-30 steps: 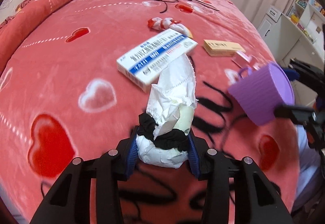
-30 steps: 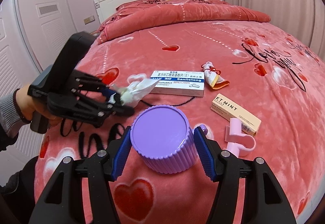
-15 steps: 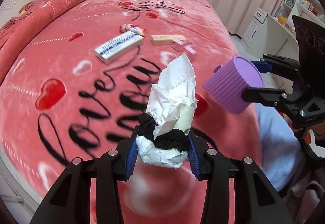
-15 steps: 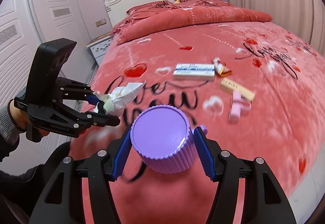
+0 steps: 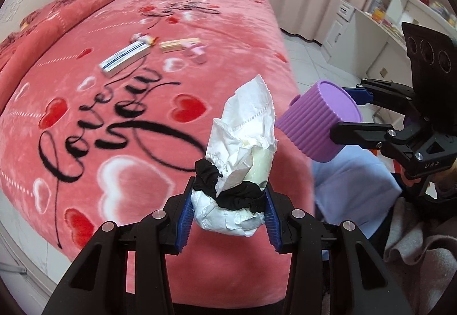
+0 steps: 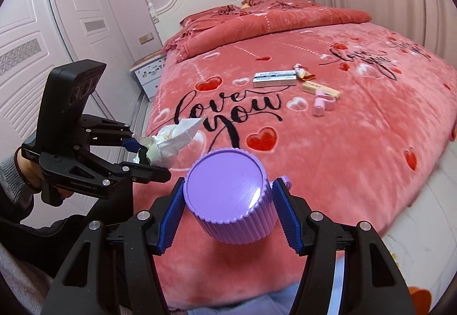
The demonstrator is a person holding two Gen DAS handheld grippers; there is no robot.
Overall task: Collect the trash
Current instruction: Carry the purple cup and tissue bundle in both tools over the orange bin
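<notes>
Trash — one crumpled white tissue wad (image 5: 242,149) with a black band (image 5: 228,192) around it — was clamped between the fingers of the left gripper (image 5: 227,213) in the left wrist view, held in the air above the near edge of the bed (image 5: 85,115). Just to its right, the right gripper (image 5: 357,118) held one purple ribbed container (image 5: 317,126) tilted on its side with its flat base toward the camera; the wad was probably carried near it so it could be dropped in, though the opening was hidden. Well beyond, on the blanket, lay one white-and-blue box (image 5: 125,59), one tan box (image 5: 177,44), one pink clip-like piece (image 5: 197,53) and one small red-and-white wrapper (image 5: 142,37) — four items left to collect, by this count.

In the right wrist view, the right gripper (image 6: 228,212) had its fingers closed on the purple container (image 6: 228,195), base facing the lens, lifted clear of the bed (image 6: 357,158). To the left, the left gripper (image 6: 142,158) held the tissue wad (image 6: 174,140) near the container but apart from it. The same four items lay clustered mid-bed: white-and-blue box (image 6: 274,78), wrapper (image 6: 302,72), tan box (image 6: 321,90) and pink piece (image 6: 322,103).
</notes>
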